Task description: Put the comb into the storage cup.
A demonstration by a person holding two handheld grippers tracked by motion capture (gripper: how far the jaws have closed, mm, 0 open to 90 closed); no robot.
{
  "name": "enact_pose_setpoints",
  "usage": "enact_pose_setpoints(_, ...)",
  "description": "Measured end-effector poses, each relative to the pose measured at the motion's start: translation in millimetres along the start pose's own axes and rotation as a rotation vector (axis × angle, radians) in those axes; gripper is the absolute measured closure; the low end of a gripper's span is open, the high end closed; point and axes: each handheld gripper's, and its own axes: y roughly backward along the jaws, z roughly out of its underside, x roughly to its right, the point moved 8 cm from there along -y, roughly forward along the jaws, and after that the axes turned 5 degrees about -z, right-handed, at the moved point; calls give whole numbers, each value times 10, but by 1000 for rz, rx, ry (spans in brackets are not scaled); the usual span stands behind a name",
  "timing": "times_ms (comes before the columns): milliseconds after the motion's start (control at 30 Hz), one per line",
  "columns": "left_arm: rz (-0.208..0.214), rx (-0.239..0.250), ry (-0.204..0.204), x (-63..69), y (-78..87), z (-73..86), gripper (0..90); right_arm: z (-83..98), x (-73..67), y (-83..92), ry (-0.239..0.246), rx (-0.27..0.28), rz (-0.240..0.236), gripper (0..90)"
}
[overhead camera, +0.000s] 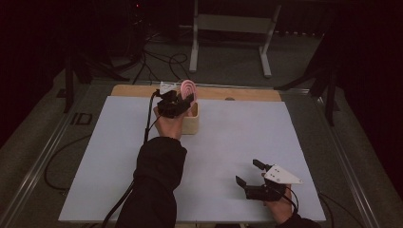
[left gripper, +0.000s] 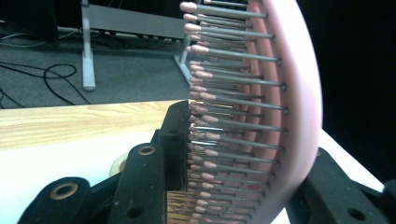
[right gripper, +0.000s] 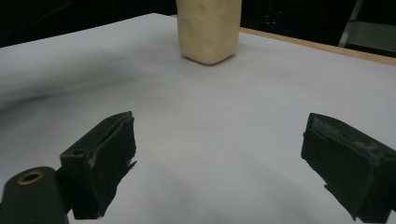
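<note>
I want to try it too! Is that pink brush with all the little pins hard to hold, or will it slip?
The pink brush probably won't slip: the left gripper is shut across its pins and back. The pins look thin, so they may bend a little. It seems light, held upright above the beige box.

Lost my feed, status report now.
Left gripper shut on pink hairbrush, above beige container. Right gripper open, empty. Nothing in the way.

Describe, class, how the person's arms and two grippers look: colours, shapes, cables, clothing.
Both grippers are black with two blocky jaws. The right gripper carries a grey three-cornered plate; a black cable trails from the left gripper. A black sleeve covers the left forearm.
</note>
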Motion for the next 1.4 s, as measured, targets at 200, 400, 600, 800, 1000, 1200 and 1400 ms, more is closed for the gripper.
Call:
enact_pose_setpoints(200,-1,-2,5,-11,-10,31,628,0,-3,-3,0,1,-1,97)
enact_pose_setpoints(400,0,-3,11,-17,-20,53,627,1,-3,-7,0,0,-4,97)
enact_pose_setpoints(600,-1,-5,13,-24,-19,68,627,2,-4,-8,1,-1,-4,97)
enact_pose_setpoints(800,-1,-6,14,-28,-27,92,626,2,-5,-7,1,-1,-3,97)
enact_pose_setpoints(1000,-1,-10,6,-16,-34,106,624,1,-3,-8,0,0,-5,97)
enact_pose_setpoints(1200,2,-7,11,-10,-29,114,622,2,-7,-10,3,-1,-4,98)
enact_pose_setpoints(1400,7,-4,12,-9,-30,117,619,0,-10,-11,5,-1,-5,97)
